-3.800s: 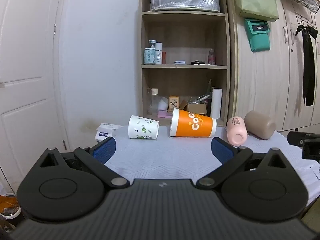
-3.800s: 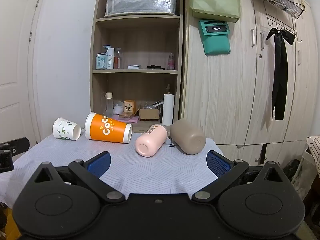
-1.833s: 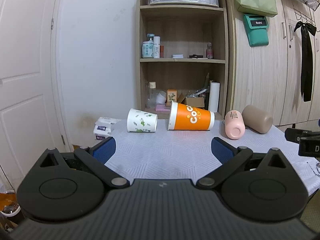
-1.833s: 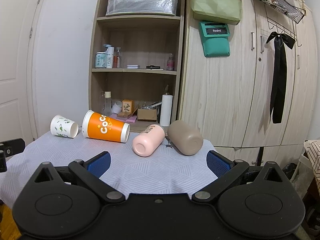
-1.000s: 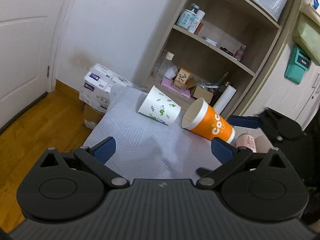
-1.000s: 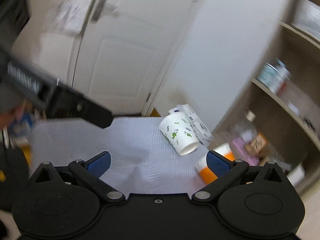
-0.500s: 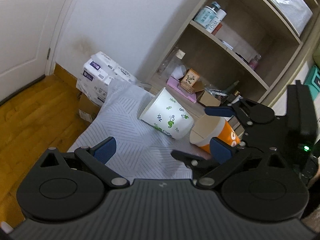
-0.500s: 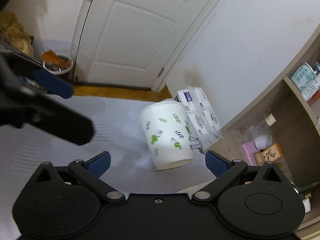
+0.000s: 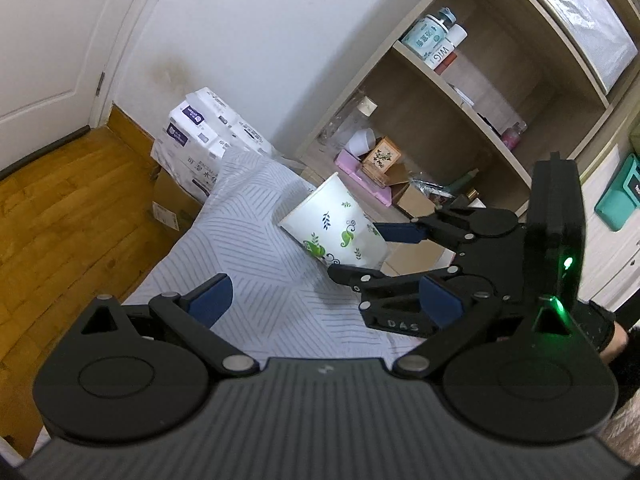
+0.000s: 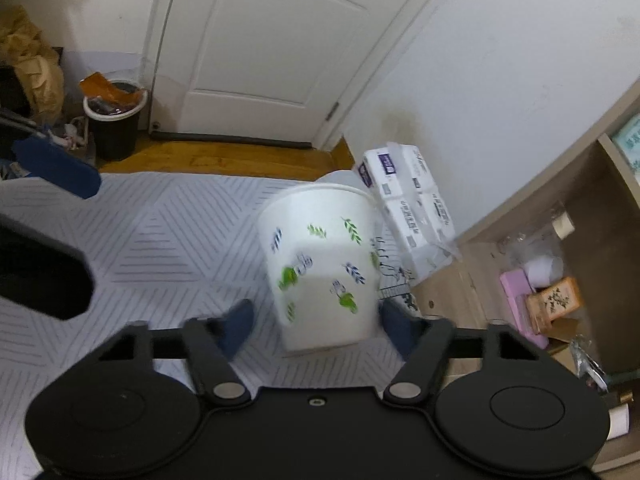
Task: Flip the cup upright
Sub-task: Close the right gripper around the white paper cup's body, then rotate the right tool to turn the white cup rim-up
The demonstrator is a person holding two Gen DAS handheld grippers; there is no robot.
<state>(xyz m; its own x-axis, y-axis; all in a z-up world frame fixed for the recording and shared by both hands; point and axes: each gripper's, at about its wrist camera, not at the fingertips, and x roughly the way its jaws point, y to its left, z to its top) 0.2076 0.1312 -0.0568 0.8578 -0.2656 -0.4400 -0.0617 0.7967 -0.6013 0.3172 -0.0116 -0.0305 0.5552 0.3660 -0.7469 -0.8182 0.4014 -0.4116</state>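
Observation:
A white paper cup with green leaf prints [image 9: 336, 230] [image 10: 324, 268] lies on its side on the striped white tablecloth [image 9: 256, 264], rim pointing away from my right gripper. My right gripper [image 10: 316, 326] [image 9: 374, 250] has its blue pads on either side of the cup's base end, jaws partly closed with small gaps still showing. My left gripper [image 9: 320, 296] is open and empty, held back from the cup over the cloth; its blue finger [image 10: 56, 168] shows at the left of the right wrist view.
Packs of tissue paper [image 9: 208, 136] [image 10: 408, 200] stand just past the table's far edge. A wooden shelf unit [image 9: 460, 92] with bottles and boxes is behind. A white door [image 10: 264, 48] and a black bin [image 10: 114, 120] are on the wooden floor.
My right gripper has moved in over the leaf-print cup and its jaws have narrowed around the cup's base end. The left gripper has edged closer and turned slightly toward the cup.

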